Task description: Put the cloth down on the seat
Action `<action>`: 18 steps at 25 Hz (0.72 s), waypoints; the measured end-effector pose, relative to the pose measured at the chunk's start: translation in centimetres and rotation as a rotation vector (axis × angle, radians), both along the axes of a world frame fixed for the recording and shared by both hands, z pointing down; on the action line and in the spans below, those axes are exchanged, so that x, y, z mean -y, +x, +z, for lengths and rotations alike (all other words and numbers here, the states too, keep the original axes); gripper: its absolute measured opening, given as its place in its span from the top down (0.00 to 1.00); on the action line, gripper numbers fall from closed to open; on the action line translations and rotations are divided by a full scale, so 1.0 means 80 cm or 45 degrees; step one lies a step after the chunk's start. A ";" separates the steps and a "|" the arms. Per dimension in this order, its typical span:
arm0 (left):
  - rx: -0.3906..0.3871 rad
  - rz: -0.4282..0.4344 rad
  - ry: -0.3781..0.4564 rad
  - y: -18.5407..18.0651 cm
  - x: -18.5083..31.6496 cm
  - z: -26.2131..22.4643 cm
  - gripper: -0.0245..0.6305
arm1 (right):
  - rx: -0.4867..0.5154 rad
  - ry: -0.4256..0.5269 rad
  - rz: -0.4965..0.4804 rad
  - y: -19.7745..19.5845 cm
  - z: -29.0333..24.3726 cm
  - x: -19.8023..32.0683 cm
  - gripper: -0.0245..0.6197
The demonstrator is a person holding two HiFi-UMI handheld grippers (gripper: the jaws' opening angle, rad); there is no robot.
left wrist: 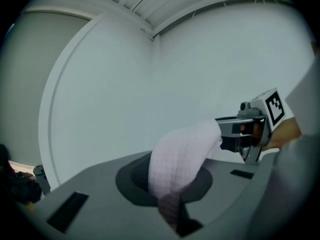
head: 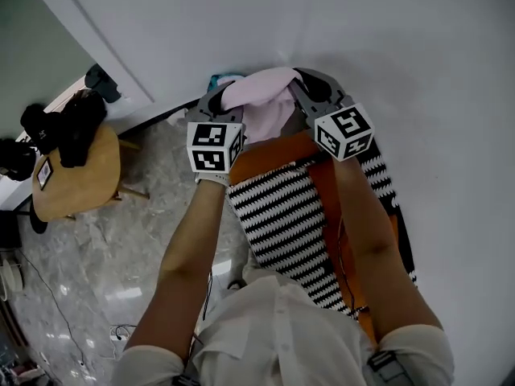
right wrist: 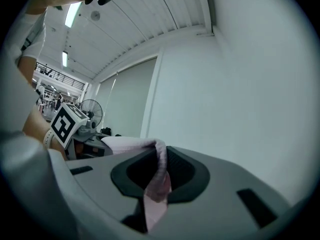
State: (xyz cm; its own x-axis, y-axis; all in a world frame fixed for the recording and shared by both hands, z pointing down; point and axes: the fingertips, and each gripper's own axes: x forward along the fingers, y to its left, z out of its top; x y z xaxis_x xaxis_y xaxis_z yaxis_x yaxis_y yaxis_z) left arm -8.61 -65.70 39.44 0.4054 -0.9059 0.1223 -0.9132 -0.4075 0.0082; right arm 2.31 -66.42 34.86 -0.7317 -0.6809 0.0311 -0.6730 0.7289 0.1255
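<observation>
The left gripper (head: pixel 216 103) is pressed tight on one end of the pale pink waffle-weave cloth (head: pixel 265 107); the right gripper (head: pixel 312 91) pinches the other end. The cloth bunches between them at the far end of the orange seat with black-and-white striped cushion (head: pixel 282 207); a round wooden table (head: pixel 80 183) stands at the left.

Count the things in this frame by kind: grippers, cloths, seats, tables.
grippers: 2 (left gripper, right gripper)
cloth: 1
seat: 1
round wooden table: 1
Total: 5
</observation>
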 end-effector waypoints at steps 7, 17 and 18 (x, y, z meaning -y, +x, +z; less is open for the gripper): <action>0.055 0.042 -0.263 0.051 -0.034 0.159 0.89 | -0.066 -0.253 -0.026 0.049 0.151 -0.025 0.87; 0.115 0.241 -0.591 0.117 -0.194 0.279 0.89 | -0.147 -0.585 -0.042 0.119 0.283 -0.186 0.87; 0.124 0.258 -0.613 0.122 -0.204 0.286 0.89 | -0.161 -0.609 -0.046 0.125 0.291 -0.198 0.87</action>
